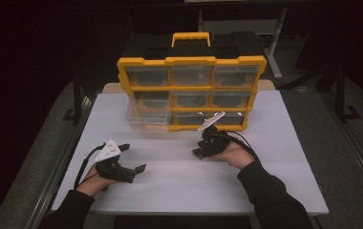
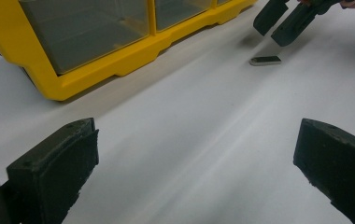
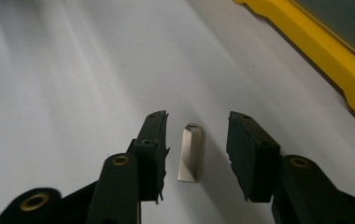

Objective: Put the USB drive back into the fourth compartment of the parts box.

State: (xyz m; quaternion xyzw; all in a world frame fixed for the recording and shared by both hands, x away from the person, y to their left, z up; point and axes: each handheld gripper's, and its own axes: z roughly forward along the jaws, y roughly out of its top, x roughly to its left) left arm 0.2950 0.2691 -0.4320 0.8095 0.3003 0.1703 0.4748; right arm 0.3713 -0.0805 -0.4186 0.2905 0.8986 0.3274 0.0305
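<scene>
The right gripper (image 3: 196, 154) straddles a small metal USB stick (image 3: 190, 154) lying flat on the white tabletop (image 1: 179, 181), toward its middle, in front of the yellow drawer organizer (image 1: 191, 90) at the far edge. Its jaws stand just clear on either side, not yet clamped, lined up with the long sides for a pinch. The left gripper (image 1: 131, 160) waits spread and empty near the front-left corner, out of the way.

Dim overall: the room beyond the white tabletop (image 1: 179, 176) is nearly black in the high view. Soft streaks of glare cross the tabletop in both gripper views. The near jaws look slightly soft, with faint grain throughout.
</scene>
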